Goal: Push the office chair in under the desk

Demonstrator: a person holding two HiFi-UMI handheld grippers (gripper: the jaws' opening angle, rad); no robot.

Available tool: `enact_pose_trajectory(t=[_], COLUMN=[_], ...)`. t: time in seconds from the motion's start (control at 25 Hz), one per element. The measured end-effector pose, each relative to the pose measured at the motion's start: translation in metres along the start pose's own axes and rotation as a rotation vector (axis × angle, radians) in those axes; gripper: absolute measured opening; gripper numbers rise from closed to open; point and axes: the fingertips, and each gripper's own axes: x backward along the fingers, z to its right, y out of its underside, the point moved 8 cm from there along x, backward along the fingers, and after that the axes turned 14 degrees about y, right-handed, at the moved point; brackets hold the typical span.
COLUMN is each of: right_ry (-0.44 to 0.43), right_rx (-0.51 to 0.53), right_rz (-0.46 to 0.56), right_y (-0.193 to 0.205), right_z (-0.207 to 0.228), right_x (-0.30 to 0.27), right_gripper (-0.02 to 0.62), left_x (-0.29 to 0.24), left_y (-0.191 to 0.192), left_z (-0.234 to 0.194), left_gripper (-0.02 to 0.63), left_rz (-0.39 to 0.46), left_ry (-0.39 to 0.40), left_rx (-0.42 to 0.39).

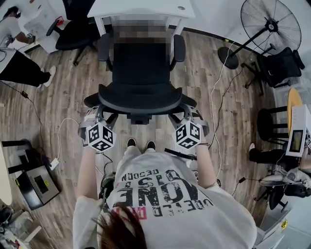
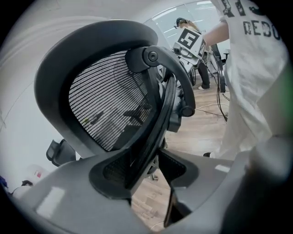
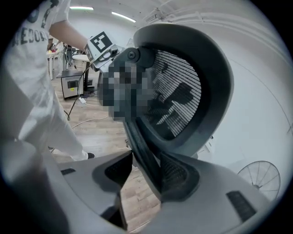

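A black mesh office chair faces the white desk at the top of the head view, its seat partly under the desk edge. I stand behind its backrest. My left gripper is at the backrest's left end and my right gripper at its right end. In the left gripper view the backrest rim runs between the open jaws of the left gripper, lying on the left pad, with floor showing beside it. The right gripper straddles the rim likewise, open.
A standing fan and a black chair are at the upper right. A dark stool stands at the right. Another black chair and a person are at the upper left. Cables cross the wooden floor.
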Motion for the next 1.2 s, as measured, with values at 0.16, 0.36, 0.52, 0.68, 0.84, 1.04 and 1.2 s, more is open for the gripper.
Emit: enact_pose_trajectory(t=[0.16, 0.36, 0.52, 0.68, 0.84, 1.04, 1.2], right_ry=[-0.002, 0.000, 0.017, 0.020, 0.028, 0.031, 0.037], right_rx=[-0.016, -0.029, -0.039, -0.039, -0.041, -0.052, -0.053], right_rz=[-0.027, -0.042, -0.050, -0.052, -0.049, -0.048, -0.042], right_y=[-0.007, -0.019, -0.030, -0.040, -0.046, -0.051, -0.056], right_z=[0.006, 0.014, 0.017, 0.022, 0.025, 0.028, 0.034], right_x=[-0.012, -0.029, -0.045, -0.058, -0.067, -0.078, -0.090], right_gripper=[0.196, 0.195, 0.196, 0.195, 0.196, 0.195, 0.195], left_x=[-0.003, -0.008, -0.012, -0.014, -0.017, -0.022, -0.026], left_y=[0.004, 0.013, 0.023, 0.030, 0.035, 0.040, 0.043], left_z=[-0.014, -0.038, -0.059, -0.077, -0.090, -0.103, -0.119], left_gripper=[0.202, 0.202, 0.202, 0.202, 0.202, 0.204, 0.206], left_rz=[0.007, 0.013, 0.012, 0.012, 0.013, 0.014, 0.008], left_ry=[-0.007, -0.001, 0.013, 0.013, 0.015, 0.014, 0.018], left_rx=[-0.019, -0.037, -0.041, -0.043, -0.051, -0.063, -0.060])
